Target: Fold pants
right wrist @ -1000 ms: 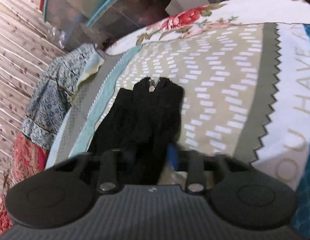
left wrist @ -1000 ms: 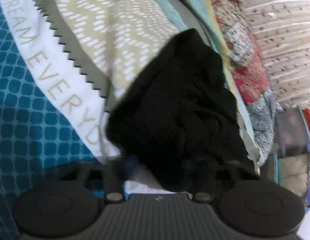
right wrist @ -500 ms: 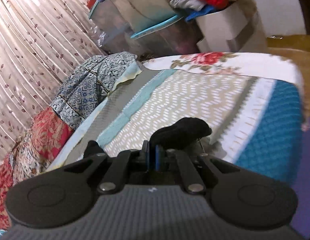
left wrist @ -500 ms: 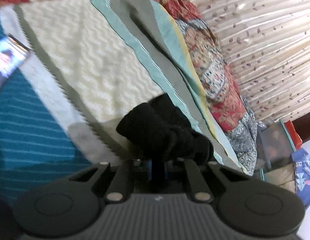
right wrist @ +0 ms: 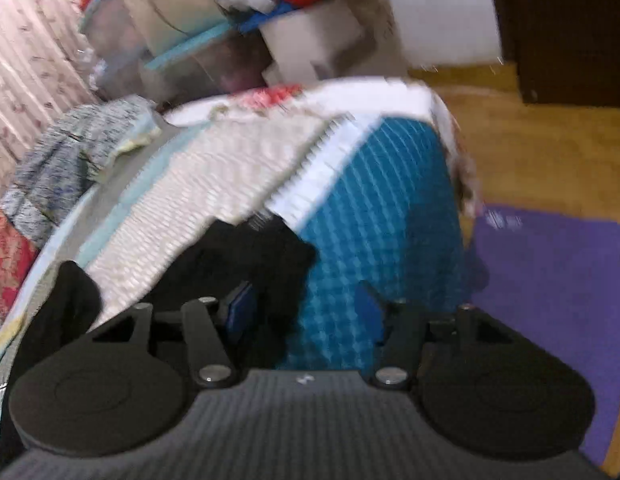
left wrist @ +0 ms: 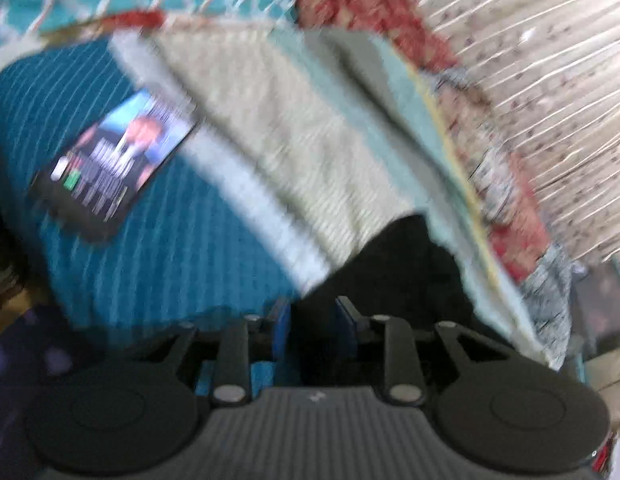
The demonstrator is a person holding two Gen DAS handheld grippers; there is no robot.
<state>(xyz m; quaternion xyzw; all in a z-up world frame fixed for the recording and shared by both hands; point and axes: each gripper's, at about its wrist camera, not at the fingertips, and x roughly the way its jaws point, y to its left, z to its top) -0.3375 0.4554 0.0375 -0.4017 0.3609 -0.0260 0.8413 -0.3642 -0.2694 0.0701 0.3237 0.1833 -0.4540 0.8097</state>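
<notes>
The black pants (left wrist: pixel 394 264) lie bunched on the patterned bed cover (left wrist: pixel 293 152), just ahead of my left gripper (left wrist: pixel 313 326). Its jaws are opening; the blue pads (left wrist: pixel 279 326) stand a little apart with black cloth in the gap, no longer pinched. In the right wrist view the pants (right wrist: pixel 237 256) lie low and left on the bed cover (right wrist: pixel 237 168). My right gripper (right wrist: pixel 305 312) is opening wide: its left pad (right wrist: pixel 239 312) is beside the black cloth, and only teal cover shows between the pads. Both views are motion-blurred.
A phone (left wrist: pixel 113 160) with a lit screen lies on the teal part of the bed. A patterned curtain (left wrist: pixel 530 80) and a heap of printed clothes (right wrist: pixel 61 168) line the far side. Beyond the bed's end are stacked boxes (right wrist: pixel 310 40), wooden floor (right wrist: pixel 530 140) and a purple mat (right wrist: pixel 550 280).
Both grippers were shut on the black pants and carried them across the bed. Both sets of jaws have now parted, the right widely, and the pants lie low in front.
</notes>
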